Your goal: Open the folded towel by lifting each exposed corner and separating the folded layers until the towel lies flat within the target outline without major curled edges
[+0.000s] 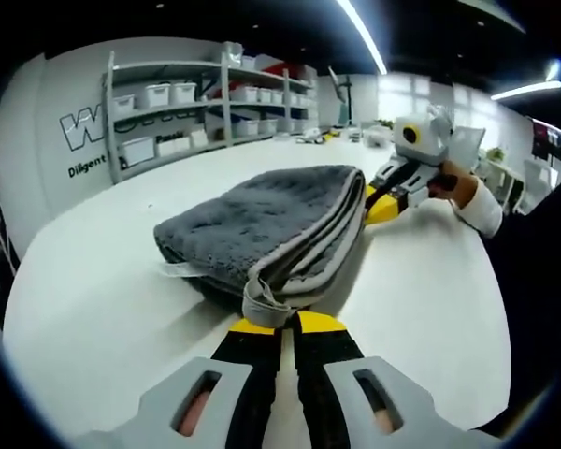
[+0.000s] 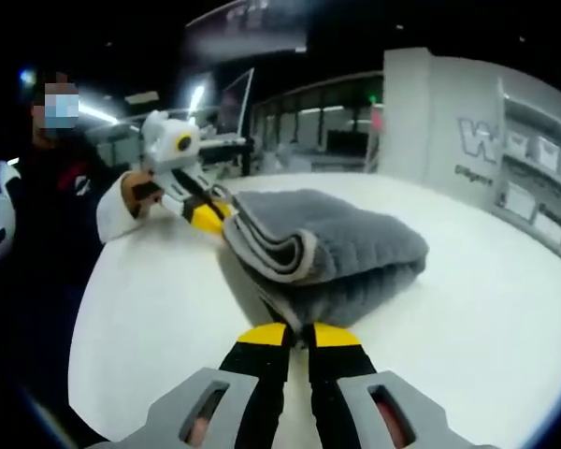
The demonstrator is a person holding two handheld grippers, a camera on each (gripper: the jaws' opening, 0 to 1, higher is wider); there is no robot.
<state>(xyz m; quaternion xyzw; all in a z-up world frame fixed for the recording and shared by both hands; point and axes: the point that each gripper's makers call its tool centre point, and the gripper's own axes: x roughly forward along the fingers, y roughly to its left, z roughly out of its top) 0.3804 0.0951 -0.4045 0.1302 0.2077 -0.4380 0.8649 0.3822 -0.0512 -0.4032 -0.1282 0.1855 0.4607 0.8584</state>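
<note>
A grey towel [image 1: 262, 220] lies folded in thick layers on the white table [image 1: 93, 299], its pale-trimmed edges stacked toward me. My left gripper [image 1: 285, 325] is shut on the towel's near corner, which bunches just above the yellow tips. In the same view my right gripper [image 1: 383, 206] touches the towel's far right edge. In the right gripper view the towel [image 2: 346, 243] sits as a raised bundle, and my right gripper [image 2: 299, 335] is shut on its near lower edge. My left gripper [image 2: 206, 217] holds the opposite corner at the left.
Shelves with white bins [image 1: 168, 103] line the wall beyond the table's far edge. A person in dark clothes [image 2: 28, 215] stands at the table's left side, a white cuff [image 2: 112, 210] behind the left gripper. Bare tabletop [image 2: 486, 309] stretches around the towel.
</note>
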